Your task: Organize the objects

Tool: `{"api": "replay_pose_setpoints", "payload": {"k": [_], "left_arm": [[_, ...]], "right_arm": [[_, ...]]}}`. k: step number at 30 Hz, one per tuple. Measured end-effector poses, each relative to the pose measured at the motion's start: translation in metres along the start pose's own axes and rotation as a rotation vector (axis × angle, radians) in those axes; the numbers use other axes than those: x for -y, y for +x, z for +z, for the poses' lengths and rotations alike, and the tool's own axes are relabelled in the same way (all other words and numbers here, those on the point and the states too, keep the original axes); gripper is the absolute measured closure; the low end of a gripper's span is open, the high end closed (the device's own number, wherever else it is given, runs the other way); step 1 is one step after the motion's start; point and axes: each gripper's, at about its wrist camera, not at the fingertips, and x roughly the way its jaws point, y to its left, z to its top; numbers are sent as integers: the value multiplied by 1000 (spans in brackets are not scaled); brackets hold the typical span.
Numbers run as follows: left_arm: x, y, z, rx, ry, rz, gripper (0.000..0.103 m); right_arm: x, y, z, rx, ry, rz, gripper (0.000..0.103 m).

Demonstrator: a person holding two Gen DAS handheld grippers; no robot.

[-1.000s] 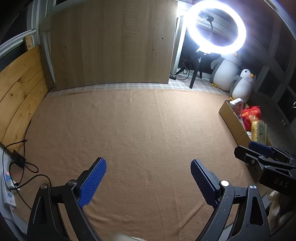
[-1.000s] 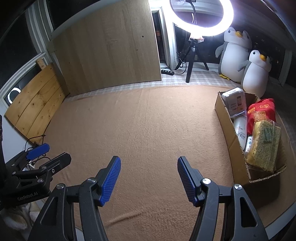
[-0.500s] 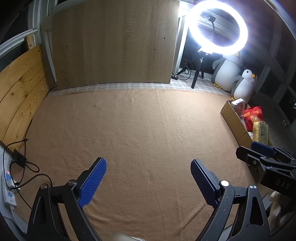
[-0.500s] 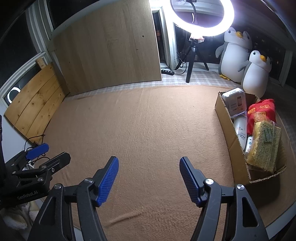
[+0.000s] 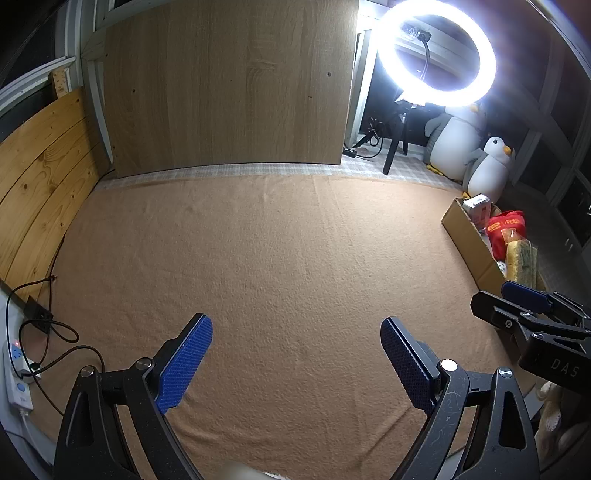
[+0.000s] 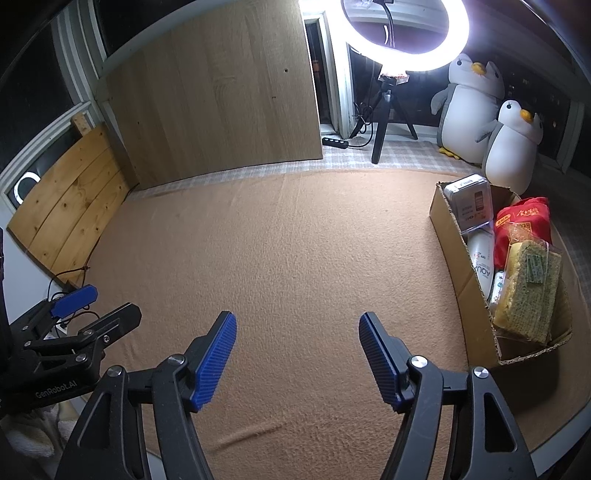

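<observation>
Tan blanket (image 6: 295, 258) covers the table, bare between both grippers. Wood panel (image 6: 221, 103) and ring light (image 6: 406, 33) stand behind it, two plush penguins (image 6: 476, 107) beyond the cardboard box (image 6: 454, 254). Box sits at the blanket's right edge, holding a red bag (image 6: 524, 225), sponge pack (image 6: 532, 288) and white "AQUA" bottle (image 6: 482, 258). Power strip (image 5: 16, 373) shows in the left view only. Left gripper (image 5: 295, 362) jaws apart, empty; right gripper (image 6: 297, 354) jaws apart, empty. Casings read "GenRobot.AI" and "DAS".

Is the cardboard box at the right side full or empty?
Nearly full. The cardboard box holds a grey packet, a white bottle, a red bag and a yellow-green sponge pack, standing side by side.
</observation>
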Motion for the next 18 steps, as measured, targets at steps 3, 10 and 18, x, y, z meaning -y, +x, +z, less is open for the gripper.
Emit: {"api": "replay_pose_setpoints", "payload": {"k": [3,10,18], "left_arm": [[0,0,0,0,1,2,8],[0,2,-1,0,-3,7,8],[0,9,-4,-3,6,12,8]], "right_arm": [[1,1,-1,-3,-2,1,37],[2,3,-1,-7,-5,2,37],[4,8,-1,-17,-7,4,36]]}}
